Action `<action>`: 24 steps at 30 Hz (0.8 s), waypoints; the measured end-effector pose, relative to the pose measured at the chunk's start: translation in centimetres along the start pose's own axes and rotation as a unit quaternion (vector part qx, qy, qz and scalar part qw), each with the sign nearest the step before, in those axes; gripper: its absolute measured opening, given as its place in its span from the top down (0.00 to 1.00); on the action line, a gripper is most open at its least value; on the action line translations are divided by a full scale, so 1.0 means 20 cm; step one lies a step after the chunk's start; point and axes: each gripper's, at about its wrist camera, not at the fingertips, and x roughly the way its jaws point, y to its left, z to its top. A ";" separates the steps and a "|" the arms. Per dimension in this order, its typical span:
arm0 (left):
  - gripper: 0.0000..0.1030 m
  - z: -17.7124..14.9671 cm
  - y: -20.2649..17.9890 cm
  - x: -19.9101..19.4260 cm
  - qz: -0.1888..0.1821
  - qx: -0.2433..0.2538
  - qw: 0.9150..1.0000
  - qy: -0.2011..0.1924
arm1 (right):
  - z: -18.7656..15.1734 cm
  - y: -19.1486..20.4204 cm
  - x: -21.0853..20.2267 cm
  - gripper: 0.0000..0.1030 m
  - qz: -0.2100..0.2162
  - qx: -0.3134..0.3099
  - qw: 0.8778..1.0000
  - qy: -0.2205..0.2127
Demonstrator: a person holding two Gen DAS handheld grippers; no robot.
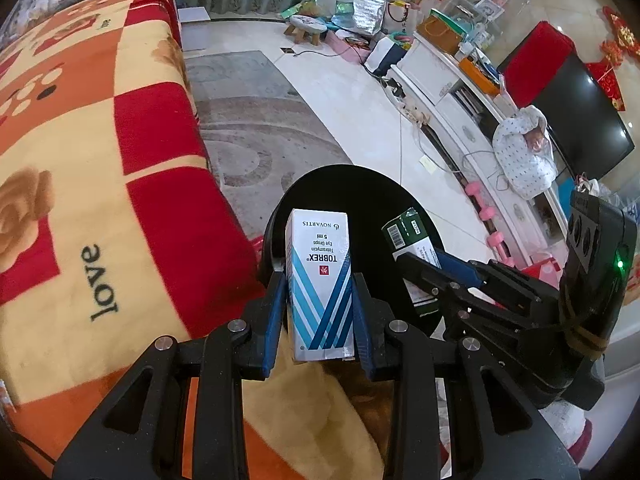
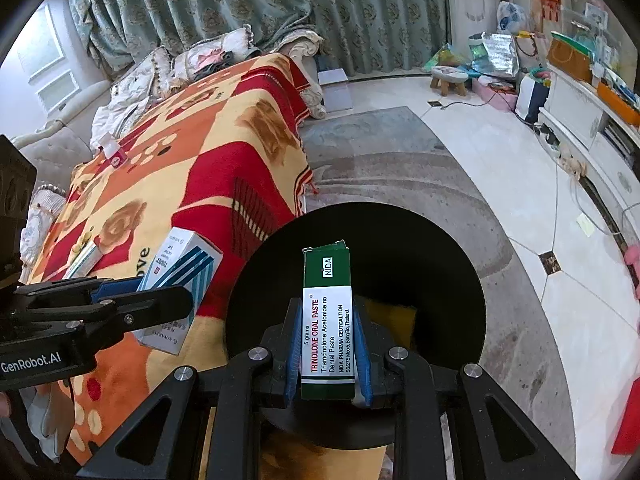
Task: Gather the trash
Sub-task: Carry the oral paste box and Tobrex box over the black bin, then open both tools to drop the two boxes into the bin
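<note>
My left gripper [image 1: 319, 280] is shut on a white and blue eye-drops box [image 1: 320, 292], held upright over the near rim of a round black bin [image 1: 360, 196]. To its right, my right gripper [image 1: 418, 266] grips a green and white box [image 1: 404, 232] above the same bin. In the right wrist view, the right gripper [image 2: 328, 312] is shut on that green oral-paste box [image 2: 327, 320], over the bin's dark opening [image 2: 420, 248]. The left gripper [image 2: 176, 300] holds the eye-drops box [image 2: 180, 276] at the left, over the blanket's edge.
A red, orange and yellow blanket [image 2: 192, 168] covers the sofa on the left. On it lie a small white bottle [image 2: 111, 151] and a small packet [image 2: 82, 260]. A grey rug [image 2: 380, 152], a white TV cabinet [image 1: 460, 92], a stool [image 2: 448, 76] and pink dumbbells [image 1: 486, 212] surround the bin.
</note>
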 end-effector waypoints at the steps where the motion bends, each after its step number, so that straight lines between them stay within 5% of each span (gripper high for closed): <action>1: 0.71 0.01 0.00 0.01 -0.002 -0.003 1.000 0.002 | 0.00 0.00 0.00 0.78 0.000 0.001 1.000 0.001; 15: 0.69 0.02 -0.01 0.07 -0.030 -0.016 0.999 0.001 | -0.01 -0.09 0.03 0.78 -0.008 0.024 1.000 0.005; 18: 0.54 0.03 0.00 0.06 -0.037 -0.016 0.999 0.000 | -0.01 -0.11 0.04 0.78 -0.008 0.032 0.999 0.008; 21: 0.51 0.02 0.01 0.06 -0.039 -0.019 0.999 0.003 | -0.02 -0.12 0.04 0.59 -0.012 0.042 0.999 0.007; 24: 0.51 0.01 0.01 0.05 -0.032 -0.017 0.999 0.003 | -0.02 -0.12 0.04 0.59 -0.011 0.044 0.999 0.010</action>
